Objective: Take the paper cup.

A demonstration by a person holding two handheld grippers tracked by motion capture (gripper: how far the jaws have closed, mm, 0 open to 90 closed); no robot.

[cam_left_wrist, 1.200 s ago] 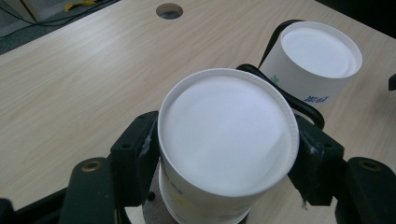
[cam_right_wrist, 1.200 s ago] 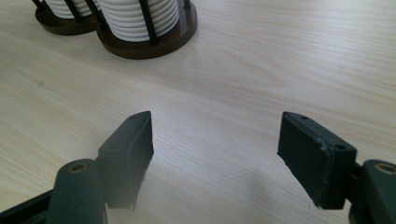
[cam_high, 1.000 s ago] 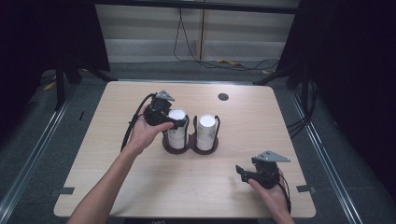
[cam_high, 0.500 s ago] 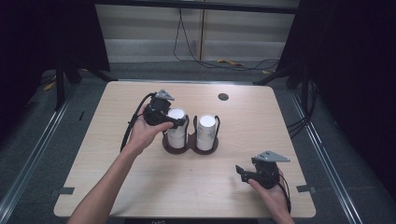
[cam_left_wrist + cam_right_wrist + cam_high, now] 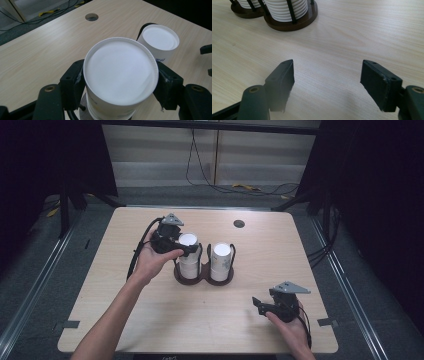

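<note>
From the high view, a pale wooden worktop (image 5: 125,320) carries a dark two-ring cup holder (image 5: 202,275) near its middle, a little towards the far edge, with a stack of white paper cups standing upside down in each ring. The left gripper (image 5: 186,251) reaches in from the left edge side and grips the left cup stack (image 5: 189,251) near its top, while the right cup stack (image 5: 221,260) stands untouched just beside it. The right gripper (image 5: 257,304) rests near the front right corner, well apart from the holder. A small round hole (image 5: 239,224) sits near the far edge. In the left gripper view, both black jaws press against the sides of the topmost cup of the left cup stack (image 5: 120,75), whose white base faces up. In the right gripper view, the jaws stand apart over bare wood with nothing between them, the holder's base (image 5: 292,23) farther off.
</note>
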